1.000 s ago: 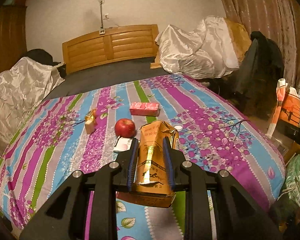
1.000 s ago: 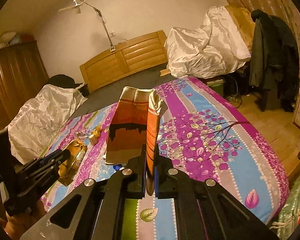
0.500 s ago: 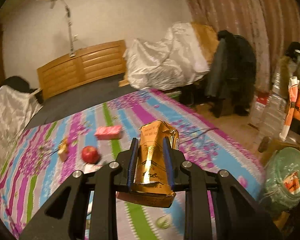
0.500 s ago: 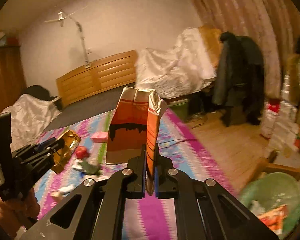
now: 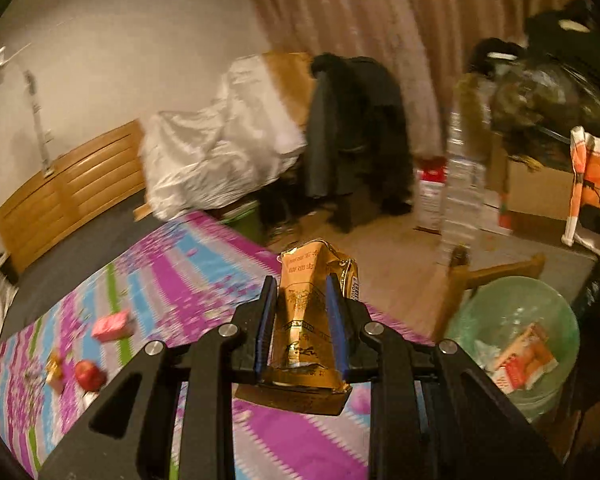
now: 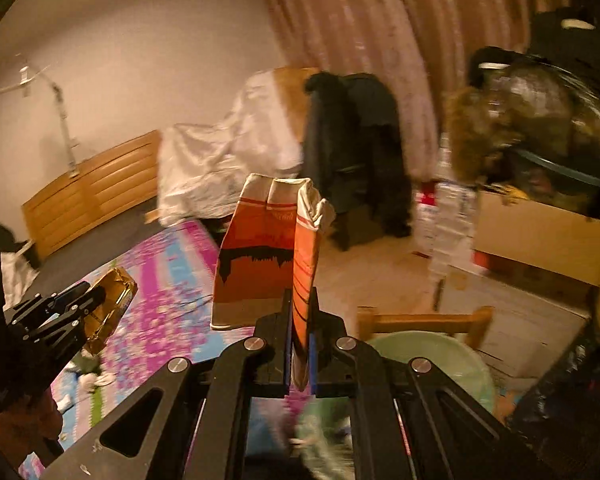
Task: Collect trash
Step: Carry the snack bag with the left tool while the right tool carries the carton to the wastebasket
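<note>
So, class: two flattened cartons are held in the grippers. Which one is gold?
The gold carton in the left gripper; the carton pinched by the right gripper is orange and white.

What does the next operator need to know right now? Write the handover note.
Left gripper: shut on the gold carton, above the bed's near edge.
Right gripper: shut on the flattened orange carton, just short of the green bin.
Bin stands on the floor beside the bed, with an orange wrapper already inside.
Done: both cartons picked up.
Left: drop both in the bin, then sort what remains on the bedspread: pink pack, apple, small scraps.
</note>
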### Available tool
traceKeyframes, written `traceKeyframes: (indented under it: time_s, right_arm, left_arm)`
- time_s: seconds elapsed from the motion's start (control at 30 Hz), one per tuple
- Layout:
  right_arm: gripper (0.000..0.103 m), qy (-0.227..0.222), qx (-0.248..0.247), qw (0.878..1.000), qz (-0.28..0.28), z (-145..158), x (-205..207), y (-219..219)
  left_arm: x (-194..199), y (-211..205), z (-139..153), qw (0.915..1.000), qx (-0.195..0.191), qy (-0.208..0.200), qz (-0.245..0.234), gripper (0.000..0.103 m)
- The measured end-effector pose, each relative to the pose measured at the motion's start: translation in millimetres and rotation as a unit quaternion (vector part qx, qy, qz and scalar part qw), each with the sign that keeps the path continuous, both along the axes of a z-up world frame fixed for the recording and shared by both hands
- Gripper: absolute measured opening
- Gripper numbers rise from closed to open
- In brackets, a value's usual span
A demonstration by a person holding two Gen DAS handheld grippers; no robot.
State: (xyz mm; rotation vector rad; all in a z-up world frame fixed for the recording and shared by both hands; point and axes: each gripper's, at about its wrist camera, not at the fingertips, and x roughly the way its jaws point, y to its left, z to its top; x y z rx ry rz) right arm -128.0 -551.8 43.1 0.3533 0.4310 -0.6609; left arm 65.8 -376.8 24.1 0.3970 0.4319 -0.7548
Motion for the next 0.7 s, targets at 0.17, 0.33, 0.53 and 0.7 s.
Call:
traceKeyframes:
  time_s: [0.17,0.33,0.53,0.7]
  right_arm:
    - [0.007,0.028,-0.010,0.998,-0.046,-7.5,-32.5,-32.4]
    - [0.007,0.056,-0.016,0.994,-0.092,-17.0,-57.9,-57.6]
    - [0.007,0.112,-0.030,0.986,-0.117,-36.2,-71.3,-68.7]
    - [0.007,0.139,-0.011,0.981,-0.134,-52.9,-83.3,-77.1]
  left_arm:
    - [-23.0,-42.8,-8.0,0.9986,0.014,-0.001,-0.051,0.024]
    - [-47.7,-81.2,-20.6,0.9944,0.034,-0.001,-0.100,0.024]
    - [-68.8,-117.4,-40.0,0.9833,0.056,0.039,-0.169,0.024]
    - [-81.5,-135.2,-59.5,0.9645,0.063,0.086,-0.242,0.024]
